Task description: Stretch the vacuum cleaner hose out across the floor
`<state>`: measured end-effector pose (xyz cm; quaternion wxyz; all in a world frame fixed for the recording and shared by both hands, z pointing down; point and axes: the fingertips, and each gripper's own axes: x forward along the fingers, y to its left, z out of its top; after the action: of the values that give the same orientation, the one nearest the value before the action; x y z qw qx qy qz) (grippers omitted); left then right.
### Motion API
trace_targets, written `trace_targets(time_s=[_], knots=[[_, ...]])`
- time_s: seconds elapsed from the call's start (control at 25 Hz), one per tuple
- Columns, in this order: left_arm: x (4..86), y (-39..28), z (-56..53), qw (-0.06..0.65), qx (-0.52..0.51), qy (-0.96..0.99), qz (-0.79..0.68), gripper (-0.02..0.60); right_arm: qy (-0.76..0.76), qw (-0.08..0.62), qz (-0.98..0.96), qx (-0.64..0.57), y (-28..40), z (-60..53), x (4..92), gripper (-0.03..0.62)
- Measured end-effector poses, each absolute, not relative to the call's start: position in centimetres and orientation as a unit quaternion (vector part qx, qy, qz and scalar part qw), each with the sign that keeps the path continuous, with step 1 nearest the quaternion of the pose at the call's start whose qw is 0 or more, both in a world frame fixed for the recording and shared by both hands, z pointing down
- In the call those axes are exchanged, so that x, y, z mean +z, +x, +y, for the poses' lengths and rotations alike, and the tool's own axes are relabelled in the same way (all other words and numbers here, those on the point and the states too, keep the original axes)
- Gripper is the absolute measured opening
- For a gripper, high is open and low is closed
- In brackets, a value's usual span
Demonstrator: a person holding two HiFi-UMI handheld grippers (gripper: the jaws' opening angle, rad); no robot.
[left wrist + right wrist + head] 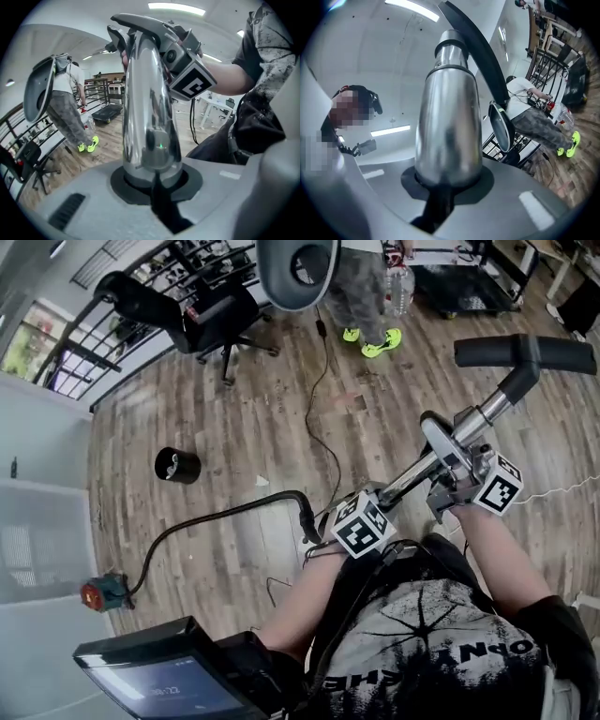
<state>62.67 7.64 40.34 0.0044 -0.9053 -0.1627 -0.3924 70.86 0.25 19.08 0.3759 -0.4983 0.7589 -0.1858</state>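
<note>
Wood-plank floor (234, 418) fills the room, with a white partition and a black railing along its left edge. At the lower left a dark device with a lit screen (155, 688) sits close to the camera. Above it, a small red unit (101, 592) lies on the planks. The black hose (216, 517) runs from that unit across the floor, rises in an arch and drops just beside the left gripper (367, 517). A black bin (176, 466) stands upright, well apart from the hose; its inside is too dark to tell what it holds. Farther back is a black office chair (202, 310), and a thin cable (323, 409) trails down the floor between the chair and a second person in bright green shoes (372, 338), who carries a clear bottle (398, 287). A grey rounded shell (295, 268) hangs at the top edge. The left gripper is clenched around a shiny metal tube (412, 474). That tube slants up to the right to a black handle (525, 352). The right gripper (466, 486) is clamped on the same tube, higher up. A white cord (553, 493) lies at the far right.
</note>
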Motion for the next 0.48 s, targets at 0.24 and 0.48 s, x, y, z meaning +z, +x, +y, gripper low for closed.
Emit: trace_targets(time_s=[0.24, 0.48], knots=[[39.6, 66.9, 6.5, -0.028, -0.404, -0.913, -0.044, 0.043, -0.445, 0.347, 0.794, -0.227, 73.8, -1.7, 18.3, 0.063], [38.4, 70.5, 7.7, -0.053, -0.401, -0.912, 0.068, 0.043, -0.367, 0.317, 0.841, -0.241, 75.3, -0.6, 16.6, 0.061]])
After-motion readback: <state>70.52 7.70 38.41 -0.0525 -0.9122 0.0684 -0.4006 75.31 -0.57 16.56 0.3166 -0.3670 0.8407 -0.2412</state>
